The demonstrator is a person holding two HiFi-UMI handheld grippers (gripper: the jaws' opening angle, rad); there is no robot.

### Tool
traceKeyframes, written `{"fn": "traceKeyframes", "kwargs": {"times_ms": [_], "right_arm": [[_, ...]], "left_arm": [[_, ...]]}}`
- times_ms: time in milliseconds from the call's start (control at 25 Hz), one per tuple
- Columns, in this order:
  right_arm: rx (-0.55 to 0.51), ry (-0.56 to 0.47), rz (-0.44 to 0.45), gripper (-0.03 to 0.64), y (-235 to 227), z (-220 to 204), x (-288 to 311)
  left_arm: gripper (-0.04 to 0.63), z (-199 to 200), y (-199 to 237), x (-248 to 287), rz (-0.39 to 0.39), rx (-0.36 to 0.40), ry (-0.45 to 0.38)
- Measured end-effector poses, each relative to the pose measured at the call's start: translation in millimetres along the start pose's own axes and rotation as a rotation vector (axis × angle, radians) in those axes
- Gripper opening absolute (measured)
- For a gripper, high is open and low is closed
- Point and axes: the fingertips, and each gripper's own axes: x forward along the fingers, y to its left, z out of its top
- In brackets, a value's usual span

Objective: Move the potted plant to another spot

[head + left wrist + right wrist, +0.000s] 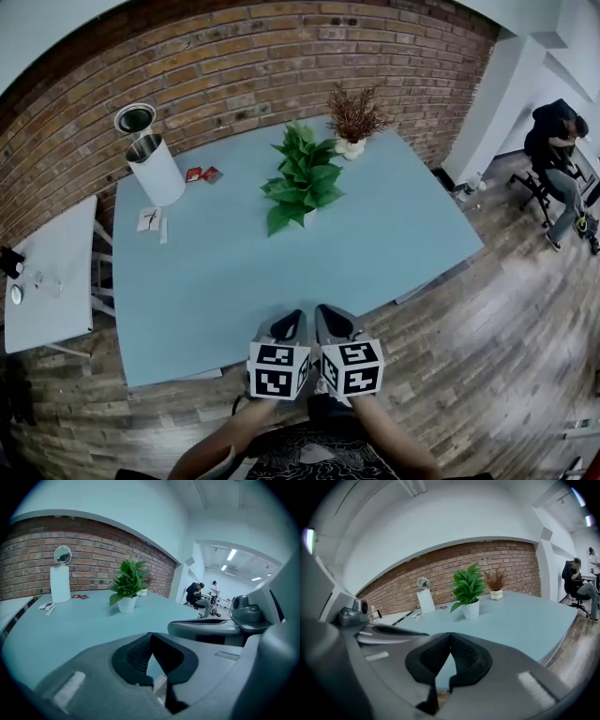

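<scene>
- Brick wall (pixel 234 56) runs behind the potted plant (pixel 302 178), on its far side from the person holding the tools.
- Pale blue worktop (pixel 234 281) carries the potted plant, which stands upright in a white pot near the middle, towards the wall side.
- A small white side table (pixel 52 281) sits well to the left of the potted plant, apart from the worktop.
- A white cylinder with a round top (pixel 155 164) stands left of the potted plant, well apart from it.
- A dried brown plant in a small pale pot (pixel 354 120) stands just behind and to the right of the potted plant, closer to the wall.
- The left tool (pixel 151 635) is well short of the potted plant, at the near edge of the worktop. Its jaws are closed together with nothing between them.
- The right tool (pixel 450 637) sits beside the left one, equally far from the potted plant. It too is closed and empty.
- Red packets (pixel 202 174) and some papers (pixel 150 220) lie to the left of the potted plant, near the cylinder.
- Step in hand, as I judge it, is the approach: the potted plant is untouched and nothing is gripped.
- The next move calls for reaching across to the potted plant, opening the jaws and taking the white pot rather than the leaves. Lifting it level should keep it from tipping.
</scene>
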Motion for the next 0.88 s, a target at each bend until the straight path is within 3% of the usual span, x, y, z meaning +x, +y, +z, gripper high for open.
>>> {"fn": "traceKeyframes", "kwargs": {"times_ms": [880], "right_arm": [[-0.098,0.033,0.124,0.032,-50,40,81]], "left_arm": [[-0.002,34,34,66,0.155,-0.069,0.004]]}}
